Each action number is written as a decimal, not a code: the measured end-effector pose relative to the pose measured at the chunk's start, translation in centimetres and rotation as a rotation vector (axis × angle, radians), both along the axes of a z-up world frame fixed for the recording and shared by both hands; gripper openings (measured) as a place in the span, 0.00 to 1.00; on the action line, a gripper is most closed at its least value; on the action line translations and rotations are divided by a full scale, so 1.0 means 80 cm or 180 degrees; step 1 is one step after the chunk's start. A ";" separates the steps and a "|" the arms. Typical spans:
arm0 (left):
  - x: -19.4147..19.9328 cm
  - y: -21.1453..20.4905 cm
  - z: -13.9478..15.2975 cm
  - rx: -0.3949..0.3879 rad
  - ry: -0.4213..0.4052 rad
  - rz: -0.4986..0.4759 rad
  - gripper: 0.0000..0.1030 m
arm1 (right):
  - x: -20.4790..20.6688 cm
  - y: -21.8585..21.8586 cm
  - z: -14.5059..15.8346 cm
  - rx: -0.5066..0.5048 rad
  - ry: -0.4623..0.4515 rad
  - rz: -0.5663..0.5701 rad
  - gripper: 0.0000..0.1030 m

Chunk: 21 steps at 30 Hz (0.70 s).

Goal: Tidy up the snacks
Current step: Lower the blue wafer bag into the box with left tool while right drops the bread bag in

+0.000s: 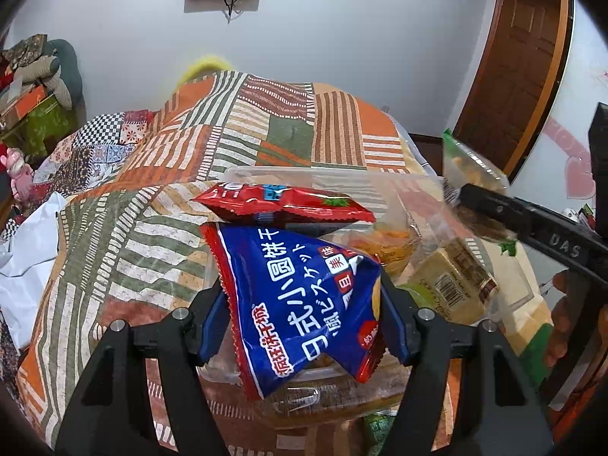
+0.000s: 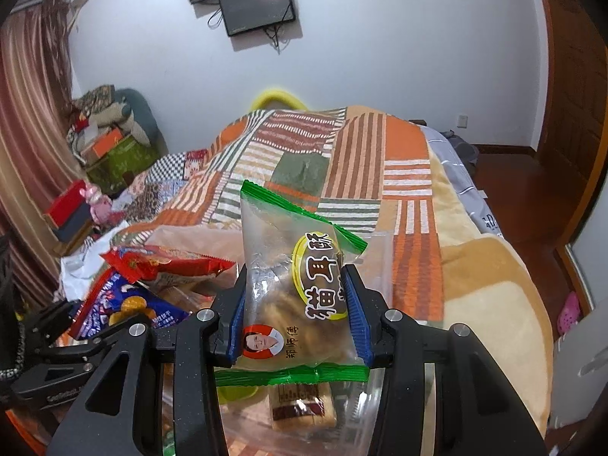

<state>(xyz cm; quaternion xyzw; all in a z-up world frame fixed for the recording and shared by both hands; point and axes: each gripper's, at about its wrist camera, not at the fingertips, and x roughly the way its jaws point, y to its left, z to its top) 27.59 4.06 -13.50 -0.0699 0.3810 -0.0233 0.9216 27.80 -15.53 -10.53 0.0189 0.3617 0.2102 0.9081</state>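
Between blue ribbed fingers (image 2: 359, 319), right gripper (image 2: 300, 319) pinches crinkly clear-green packet (image 2: 288, 285).

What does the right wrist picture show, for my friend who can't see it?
The right claw pinches a clear snack bag with green edges above a clear plastic box. To its left sit a red bag and a blue bag, with a striped patchwork blanket behind.

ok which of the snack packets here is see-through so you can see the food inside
The green-edged packet held by the right gripper. Its clear film shows the pastries; the blue packet in the left gripper and the red packet are opaque.
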 end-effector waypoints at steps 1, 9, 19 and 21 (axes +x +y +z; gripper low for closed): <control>0.000 0.000 0.000 0.0008 0.0003 -0.0001 0.66 | 0.000 0.002 -0.002 -0.0033 0.0011 0.0008 0.40; -0.005 -0.003 0.000 0.0037 0.0078 0.0013 0.74 | -0.004 0.002 -0.005 -0.0132 0.0078 0.0023 0.48; -0.044 -0.001 0.033 -0.0041 -0.0035 -0.0033 0.84 | -0.037 -0.018 0.018 -0.0069 -0.0021 0.0040 0.60; -0.053 -0.002 0.040 -0.0032 -0.0061 -0.0042 0.86 | -0.048 -0.023 0.021 -0.0076 -0.0036 0.0066 0.60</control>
